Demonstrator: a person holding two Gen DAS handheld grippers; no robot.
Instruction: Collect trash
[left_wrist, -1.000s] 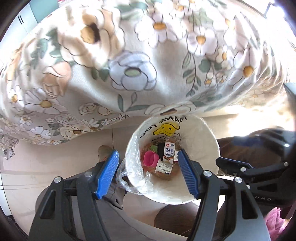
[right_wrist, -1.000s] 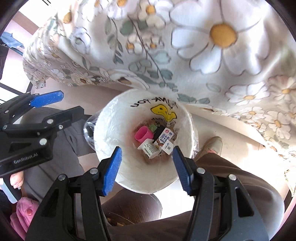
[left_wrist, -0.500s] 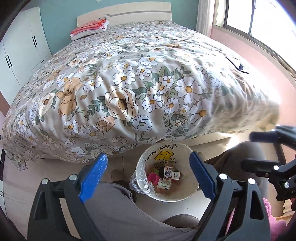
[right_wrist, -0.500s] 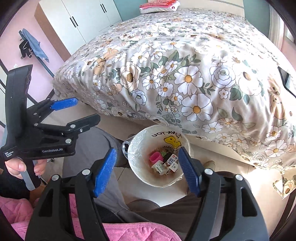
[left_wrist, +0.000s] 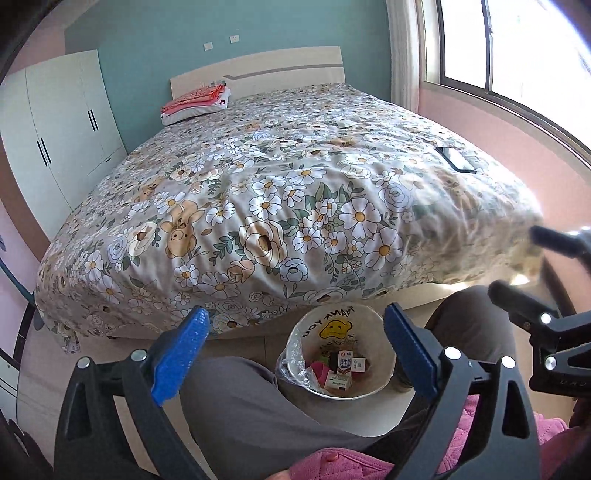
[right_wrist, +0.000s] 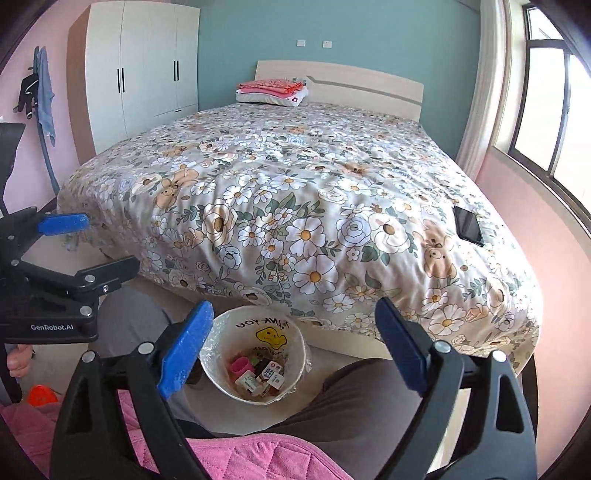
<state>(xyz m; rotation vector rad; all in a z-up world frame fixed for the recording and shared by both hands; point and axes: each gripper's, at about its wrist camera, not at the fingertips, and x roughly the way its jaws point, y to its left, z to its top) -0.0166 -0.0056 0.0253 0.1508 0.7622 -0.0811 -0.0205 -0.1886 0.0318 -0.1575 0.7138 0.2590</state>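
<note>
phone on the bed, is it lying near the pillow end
No, the phone lies on the quilt near the foot corner by the window side, far from the pillow at the headboard.

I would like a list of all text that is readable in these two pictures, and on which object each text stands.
"GenRobot.AI": white letters on the body of the left gripper, seen in the right wrist view.
"THANK YOU": black letters, upside down, on the bag lining the trash bin, above a yellow smiley face.
Milk carton in the bin: printed characters, too small to read.
Other boxes in the bin: printed codes, unreadable.
</note>
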